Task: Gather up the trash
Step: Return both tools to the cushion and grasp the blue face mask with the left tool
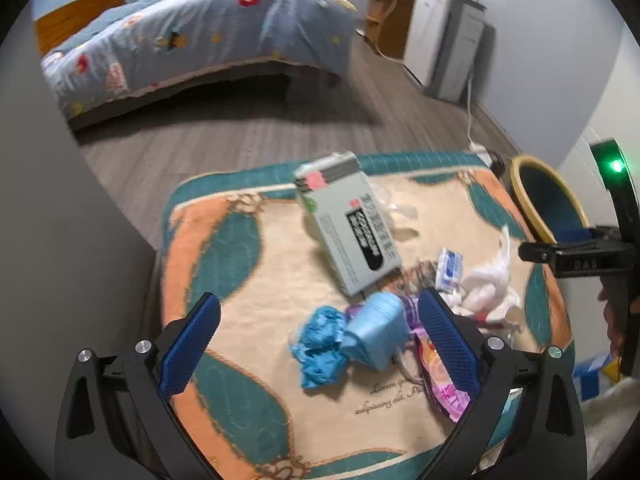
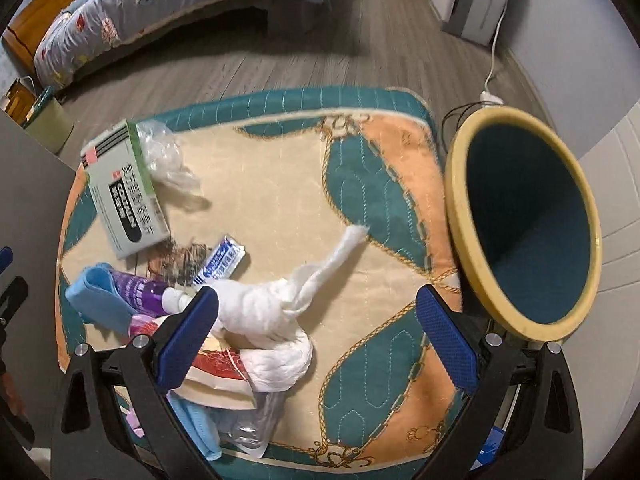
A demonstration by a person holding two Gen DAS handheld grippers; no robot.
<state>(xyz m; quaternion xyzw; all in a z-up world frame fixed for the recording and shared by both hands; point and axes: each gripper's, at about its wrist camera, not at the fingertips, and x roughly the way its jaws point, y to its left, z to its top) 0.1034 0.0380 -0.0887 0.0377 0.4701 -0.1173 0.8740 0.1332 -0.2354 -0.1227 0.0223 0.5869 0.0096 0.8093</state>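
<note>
Hovering open, left tongs (image 1: 320, 344) frame blue crumpled trash (image 1: 320, 344) lower centre; right tongs (image 2: 318, 336), also open, straddle white tissue (image 2: 280, 320). Only right view shows bin (image 2: 460, 208) interior.

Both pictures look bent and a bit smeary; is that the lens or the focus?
Left view: the fisheye lens curves the bed, and motion blur smears the grey box. Right view: sharper, though the bin bulges at the edge and the far floor looks streaked.

bin (image 2: 524, 216) mouth clear, litter (image 2: 276, 312) crowds left
</note>
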